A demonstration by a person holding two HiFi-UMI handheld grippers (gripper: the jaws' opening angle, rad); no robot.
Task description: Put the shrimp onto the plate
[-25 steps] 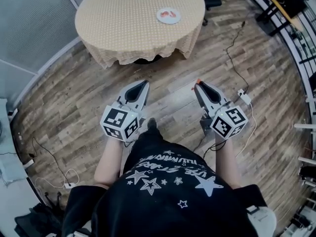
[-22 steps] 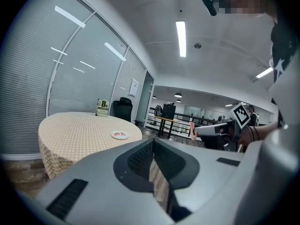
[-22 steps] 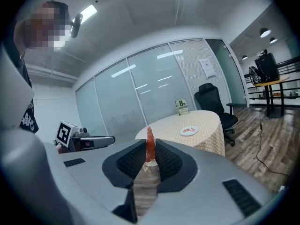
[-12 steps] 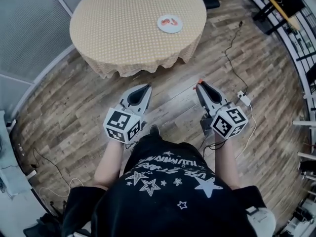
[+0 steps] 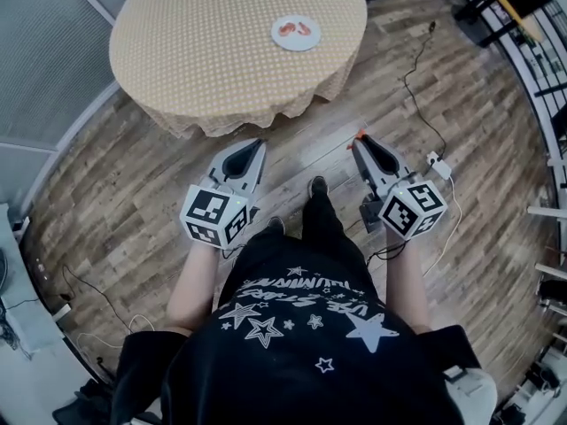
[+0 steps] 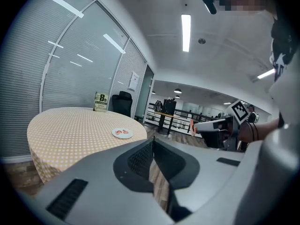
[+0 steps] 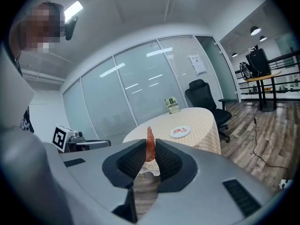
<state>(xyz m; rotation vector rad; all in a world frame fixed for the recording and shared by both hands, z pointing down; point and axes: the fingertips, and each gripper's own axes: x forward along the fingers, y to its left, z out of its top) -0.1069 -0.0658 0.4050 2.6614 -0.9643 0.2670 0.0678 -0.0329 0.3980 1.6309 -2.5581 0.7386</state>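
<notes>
Right gripper [image 7: 149,143] jaws pinch shrimp [image 7: 149,149] thinly, left gripper [image 6: 152,142] jaws shut, empty; shrimp could slip out en route to plate [image 5: 296,33] on table [image 5: 204,51].

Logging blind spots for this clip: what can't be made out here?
Right gripper view: lower end of the shrimp hidden inside the shut right gripper.
Head view: plate too small to identify the red pieces on it.
Right gripper view: table sign small print too tiny to read.

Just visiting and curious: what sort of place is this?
Likely an office: glass walls all round, a swivel chair by the table, and a desk further back.
</notes>
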